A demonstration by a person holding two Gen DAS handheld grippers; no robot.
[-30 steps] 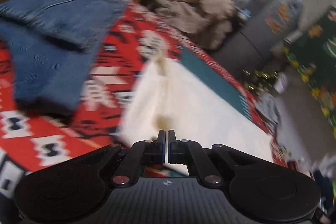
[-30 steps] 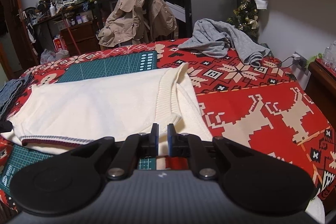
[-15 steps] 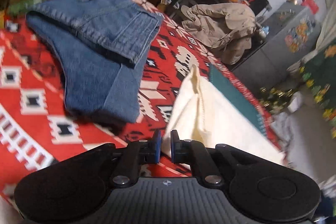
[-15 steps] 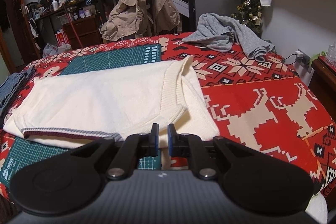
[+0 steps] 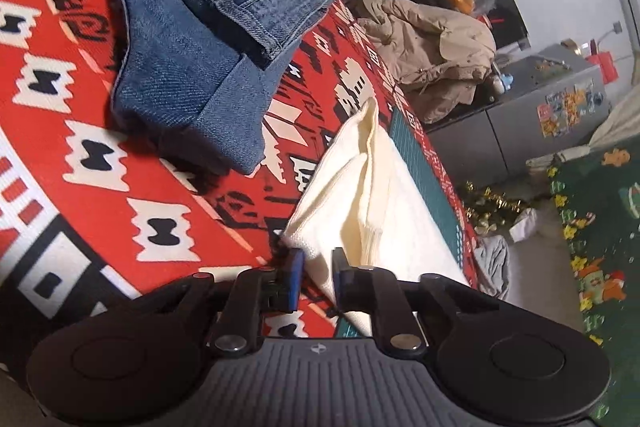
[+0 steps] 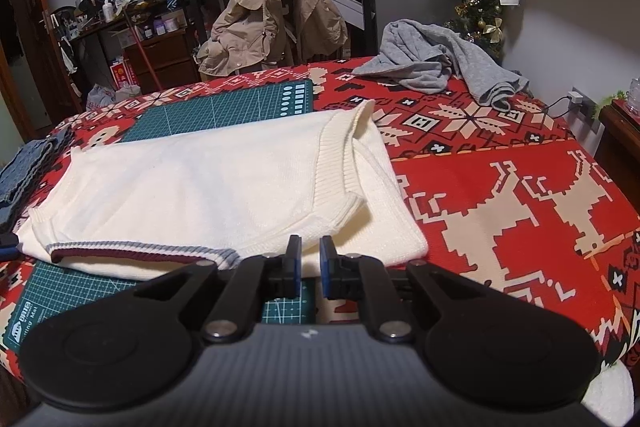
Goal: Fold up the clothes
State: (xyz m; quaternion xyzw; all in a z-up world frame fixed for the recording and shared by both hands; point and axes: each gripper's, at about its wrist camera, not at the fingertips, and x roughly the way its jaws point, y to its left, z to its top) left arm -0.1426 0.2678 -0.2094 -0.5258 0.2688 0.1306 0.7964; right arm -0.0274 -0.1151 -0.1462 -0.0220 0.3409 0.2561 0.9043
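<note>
We see a cream knitted sweater, folded, lying on the dark green gridded cutting mat that sits on the red patterned cloth. Our left gripper has just been opening; its jaws stand a little apart with a corner of the sweater between them, the pads not pressing it. Our right gripper hangs at the sweater's near edge, jaws a narrow slit apart, holding nothing. Folded blue denim jeans lie left of the sweater; a crumpled grey garment lies beyond it to the right.
</note>
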